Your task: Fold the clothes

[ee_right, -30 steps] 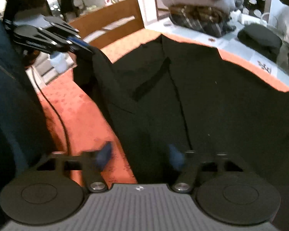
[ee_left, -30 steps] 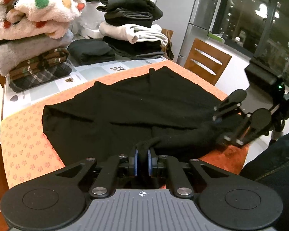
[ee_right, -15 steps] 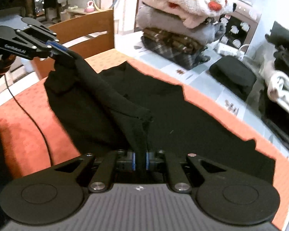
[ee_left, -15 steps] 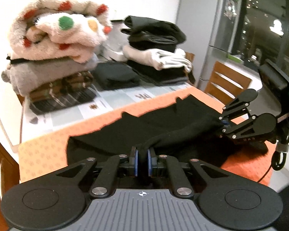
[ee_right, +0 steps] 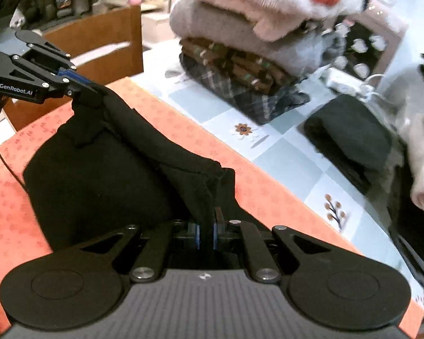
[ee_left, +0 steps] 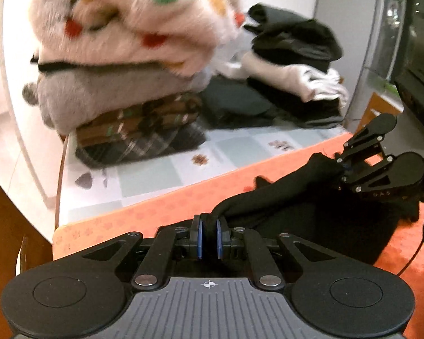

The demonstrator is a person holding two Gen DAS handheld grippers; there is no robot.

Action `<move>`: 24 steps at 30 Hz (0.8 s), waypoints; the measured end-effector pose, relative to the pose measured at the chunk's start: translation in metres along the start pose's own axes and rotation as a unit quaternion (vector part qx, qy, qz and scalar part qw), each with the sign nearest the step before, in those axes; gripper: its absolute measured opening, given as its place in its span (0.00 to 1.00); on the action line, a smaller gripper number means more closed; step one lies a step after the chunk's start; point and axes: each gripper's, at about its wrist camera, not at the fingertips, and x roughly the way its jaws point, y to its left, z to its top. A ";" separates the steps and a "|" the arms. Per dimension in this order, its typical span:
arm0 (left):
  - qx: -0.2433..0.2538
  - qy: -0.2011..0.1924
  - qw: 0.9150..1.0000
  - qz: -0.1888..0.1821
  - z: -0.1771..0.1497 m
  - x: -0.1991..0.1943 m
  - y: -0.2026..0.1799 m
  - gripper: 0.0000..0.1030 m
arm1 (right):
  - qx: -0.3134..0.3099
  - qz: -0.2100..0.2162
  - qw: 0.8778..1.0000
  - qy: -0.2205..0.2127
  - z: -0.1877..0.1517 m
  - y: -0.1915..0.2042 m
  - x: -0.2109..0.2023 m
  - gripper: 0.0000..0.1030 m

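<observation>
A table (ee_left: 155, 169) with a pale tiled cover carries an orange mat (ee_right: 268, 195) beneath both tongs. Ahead of them stands a tall stack of folded clothes (ee_left: 121, 65); a second pile (ee_left: 294, 65) lies ahead and right of the left tongs. The black garment (ee_right: 99, 175) lies on the mat, its lifted edge stretched between the two tongs. The left gripper (ee_left: 209, 240) is clamped on one end, the right gripper (ee_right: 206, 231) on the other.

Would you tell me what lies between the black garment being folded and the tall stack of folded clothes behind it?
Only bare surfaces: a strip of orange mat, then the pale flower-patterned tablecloth, separate the black garment from the stack. The right wrist view shows it best.
</observation>
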 end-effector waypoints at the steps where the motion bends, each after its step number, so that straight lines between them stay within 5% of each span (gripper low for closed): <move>1: -0.005 0.006 1.000 0.002 0.000 0.004 0.004 0.11 | -0.003 0.007 1.000 0.004 0.003 -0.003 0.007 0.09; 7: -0.041 0.037 0.998 0.008 -0.007 0.034 0.027 0.12 | -0.002 0.052 0.998 0.033 0.014 -0.022 0.049 0.10; 13: -0.066 0.046 0.997 0.022 -0.010 0.059 0.038 0.20 | 0.019 0.071 0.997 0.036 0.012 -0.034 0.065 0.24; 17: -0.116 0.022 0.992 0.035 -0.010 0.055 0.050 0.33 | 0.030 0.041 0.999 0.014 0.010 -0.035 0.047 0.59; 24: -0.133 -0.018 0.989 0.054 0.000 0.012 0.047 0.41 | 0.071 0.009 0.996 -0.046 -0.009 -0.028 -0.022 0.69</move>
